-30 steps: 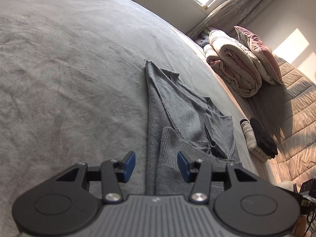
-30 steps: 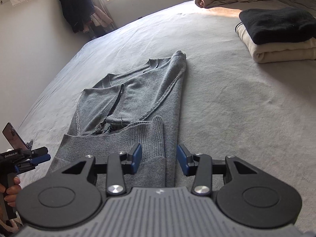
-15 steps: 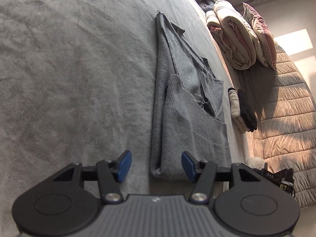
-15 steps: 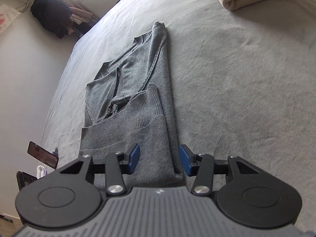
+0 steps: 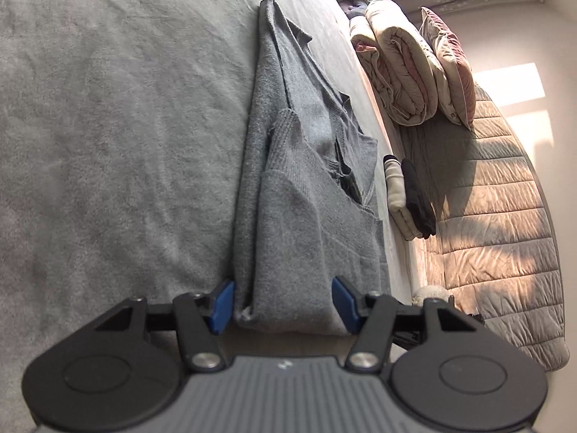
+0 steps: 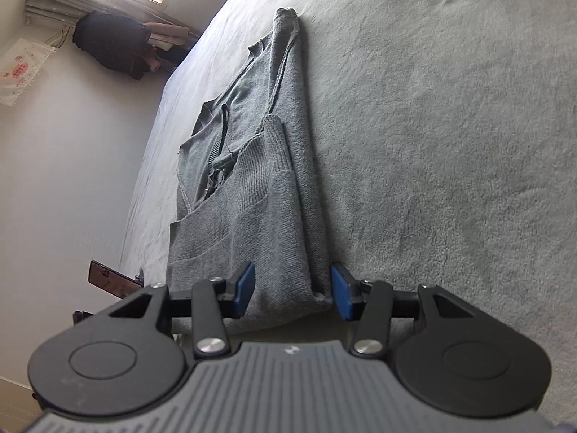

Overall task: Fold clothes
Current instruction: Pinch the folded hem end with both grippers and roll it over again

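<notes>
Currently the grey sweater (image 5: pixel 303 195) lies flat on the bed (image 5: pixel 108 144), already narrowed into a long strip: both sides are turned in over the body, and a ribbed sleeve lies across the lower half. Its hem end lies at the near edge of the bed, and its collar end points away toward the far side.

The left hand-held gripper (image 5: pixel 283 301) is spread wide, with its blue pads straddling one hem corner of the strip. The right hand-held gripper (image 6: pixel 292 290) is also spread wide and straddles the opposite hem corner. Neither tool has closed on fabric; cloth sits between the pads, but a gap shows on at least one side of each.

Judged from this arrangement, the step in hand is the lengthwise fold: taking the hem end so that it can be carried toward the collar.

Requirements for the next move:
- Close each set of pads on all layers at its corner, including the turned-in side and the edge beneath it.
- Lift both corners together and level, so that the strip does not skew.
- Keep the sleeve lying flat while the hem travels.

A stack of folded clothes (image 5: pixel 409 195) rests near the far side edge of the bed, well apart from the sweater.
</notes>
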The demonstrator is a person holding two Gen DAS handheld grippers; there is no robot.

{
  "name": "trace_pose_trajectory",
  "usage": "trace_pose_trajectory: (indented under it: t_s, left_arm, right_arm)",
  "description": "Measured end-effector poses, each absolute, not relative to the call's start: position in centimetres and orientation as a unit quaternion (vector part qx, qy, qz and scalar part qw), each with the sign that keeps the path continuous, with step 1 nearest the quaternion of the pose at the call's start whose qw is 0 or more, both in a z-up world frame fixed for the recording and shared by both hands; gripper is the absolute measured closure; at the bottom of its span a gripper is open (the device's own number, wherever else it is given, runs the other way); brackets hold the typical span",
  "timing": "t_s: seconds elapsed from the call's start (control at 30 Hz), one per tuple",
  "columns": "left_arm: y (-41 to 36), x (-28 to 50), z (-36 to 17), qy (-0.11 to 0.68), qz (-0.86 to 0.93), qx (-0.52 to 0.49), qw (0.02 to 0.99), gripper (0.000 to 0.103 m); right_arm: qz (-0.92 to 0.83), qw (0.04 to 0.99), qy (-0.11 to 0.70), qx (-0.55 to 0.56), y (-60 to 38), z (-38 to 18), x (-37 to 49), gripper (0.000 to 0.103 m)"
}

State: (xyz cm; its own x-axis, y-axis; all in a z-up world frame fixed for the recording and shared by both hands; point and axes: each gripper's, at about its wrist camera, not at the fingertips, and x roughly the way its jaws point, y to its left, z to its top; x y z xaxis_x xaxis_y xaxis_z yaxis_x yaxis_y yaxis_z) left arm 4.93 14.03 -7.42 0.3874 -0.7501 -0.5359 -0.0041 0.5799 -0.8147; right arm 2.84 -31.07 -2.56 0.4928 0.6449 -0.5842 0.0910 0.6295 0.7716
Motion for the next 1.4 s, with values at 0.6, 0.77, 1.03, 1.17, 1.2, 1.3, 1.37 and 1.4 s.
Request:
trace_pose_trajectory:
  t_s: [0.6, 0.77, 1.03, 1.17, 1.2, 1.3, 1.37, 1.4]
  left_arm:
    - [13.9, 4.9, -7.1, 0.448, -0.283, -0.428, 0.732, 0.088]
    - [14.5, 5.1, -6.6, 0.404, -0.296, -0.503, 0.704, 0.088]
    - [14.2, 8.2, -4.0, 0.349, -0.303, -0.575, 0.676, 0.088]
    - [13.7, 11.5, -3.4, 0.336, -0.285, -0.587, 0.679, 0.088]
    - [13.6, 12.3, -3.3, 0.332, -0.28, -0.59, 0.681, 0.088]
    - [13.3, 14.5, -3.4, 0.321, -0.266, -0.599, 0.684, 0.088]
    - [13.2, 15.7, -3.8, 0.316, -0.258, -0.607, 0.682, 0.088]
    - [13.2, 16.3, -4.1, 0.313, -0.254, -0.611, 0.682, 0.088]
  right_arm:
    - [0.259, 0.714, 0.419, 0.498, -32.0, -1.7, 3.5, 0.086]
    - [0.271, 0.707, 0.382, 0.53, -32.9, -0.5, 3.8, 0.086]
    - [0.275, 0.703, 0.324, 0.571, -33.3, 1.2, 7.1, 0.086]
    - [0.265, 0.704, 0.31, 0.581, -33.3, 1.5, 9.6, 0.086]
    - [0.261, 0.704, 0.308, 0.584, -33.3, 1.6, 10.2, 0.086]
    - [0.247, 0.706, 0.3, 0.592, -33.7, 1.6, 12.1, 0.086]
    - [0.24, 0.706, 0.292, 0.599, -33.9, 1.3, 13.2, 0.086]
    - [0.237, 0.706, 0.288, 0.602, -34.0, 1.0, 13.8, 0.086]
